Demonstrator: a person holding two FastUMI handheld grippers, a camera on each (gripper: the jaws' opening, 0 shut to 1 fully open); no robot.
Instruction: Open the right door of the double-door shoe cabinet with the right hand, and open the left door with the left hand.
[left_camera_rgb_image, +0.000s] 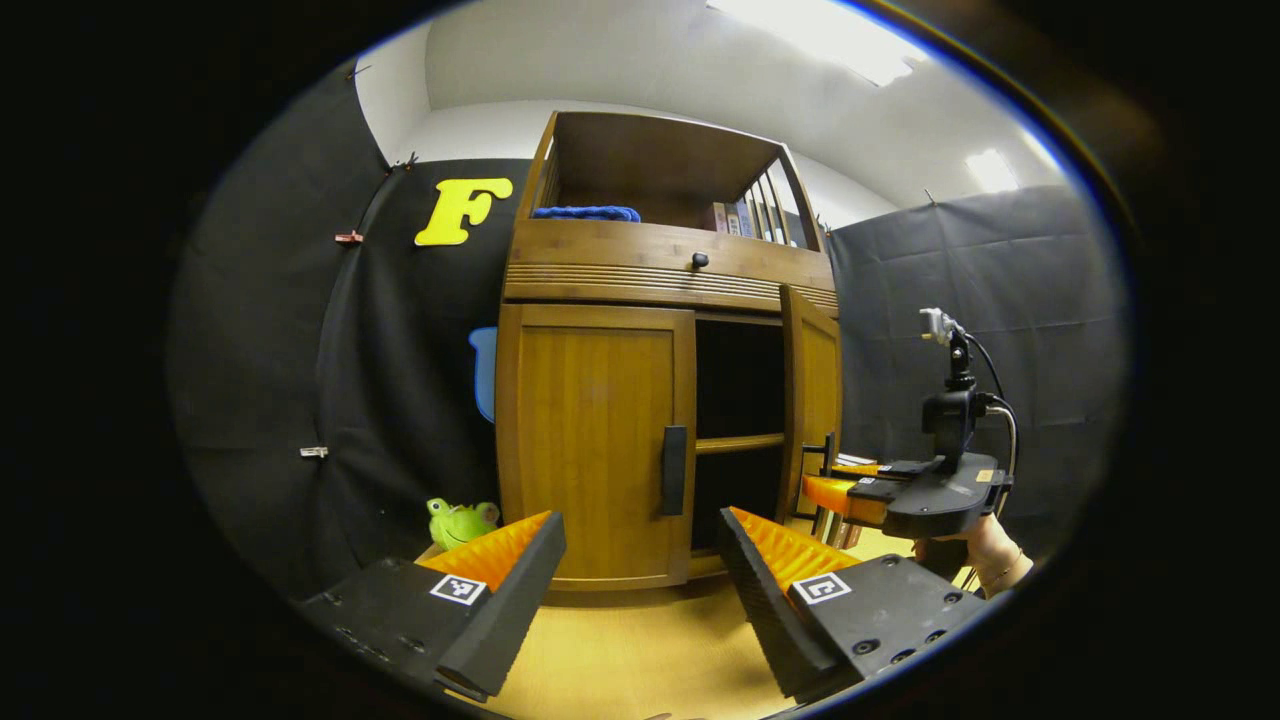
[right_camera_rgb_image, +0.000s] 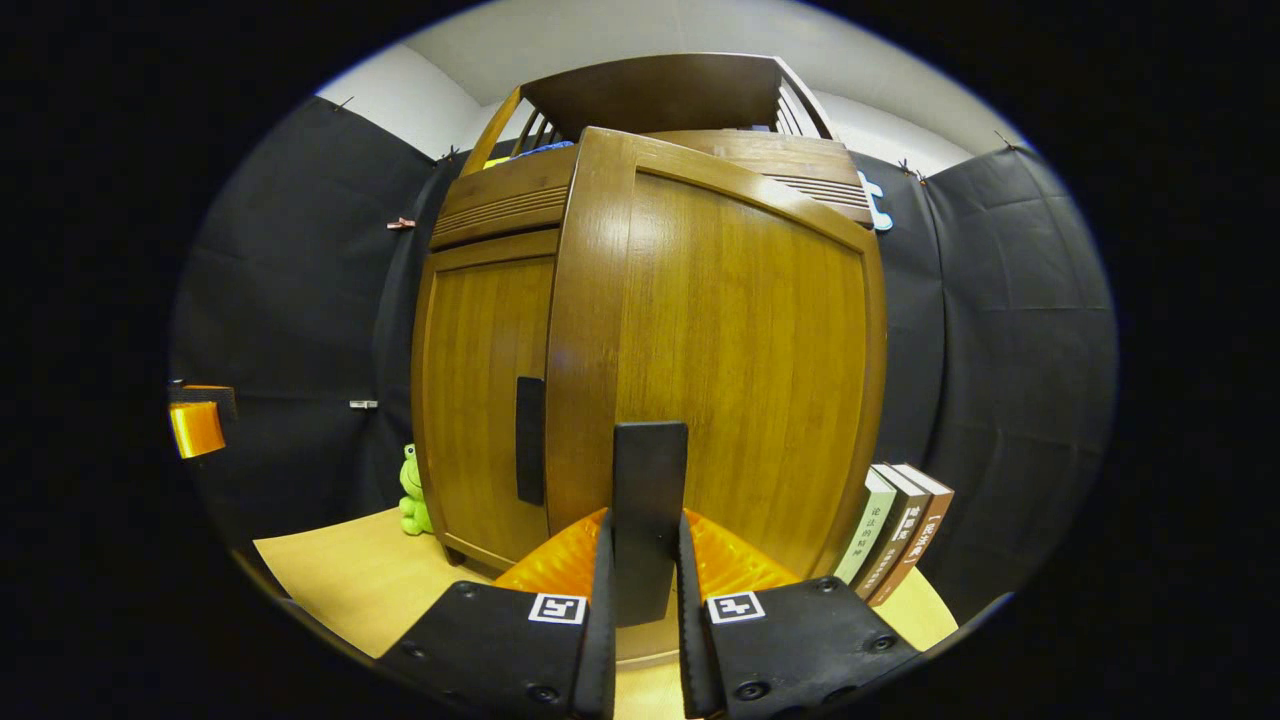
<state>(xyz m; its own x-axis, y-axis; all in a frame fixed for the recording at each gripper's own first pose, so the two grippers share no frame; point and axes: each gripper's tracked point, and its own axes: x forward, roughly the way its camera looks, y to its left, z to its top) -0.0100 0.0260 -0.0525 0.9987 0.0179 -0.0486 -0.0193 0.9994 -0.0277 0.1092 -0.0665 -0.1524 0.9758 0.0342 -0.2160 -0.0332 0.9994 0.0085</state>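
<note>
The wooden shoe cabinet (left_camera_rgb_image: 600, 270) stands ahead. Its left door (left_camera_rgb_image: 590, 440) is closed, with a dark vertical handle (left_camera_rgb_image: 674, 470) on its inner edge. My left gripper (left_camera_rgb_image: 640, 545) is open and sits a short way in front of that handle, touching nothing. The right door (right_camera_rgb_image: 720, 340) is swung outward, and a dark interior with a shelf (left_camera_rgb_image: 738, 442) shows behind it. My right gripper (right_camera_rgb_image: 645, 528) is shut on the right door's handle (right_camera_rgb_image: 648, 480). In the left gripper view the right gripper (left_camera_rgb_image: 822, 490) sits at the edge of the open door (left_camera_rgb_image: 815, 390), held by a hand (left_camera_rgb_image: 990, 555).
A green frog toy (left_camera_rgb_image: 458, 522) sits left of the cabinet on the light wooden surface (left_camera_rgb_image: 620, 650). Three books (right_camera_rgb_image: 895, 530) lean right of the cabinet. The top shelf holds a blue cloth (left_camera_rgb_image: 586, 213) and books, above a drawer knob (left_camera_rgb_image: 700, 261).
</note>
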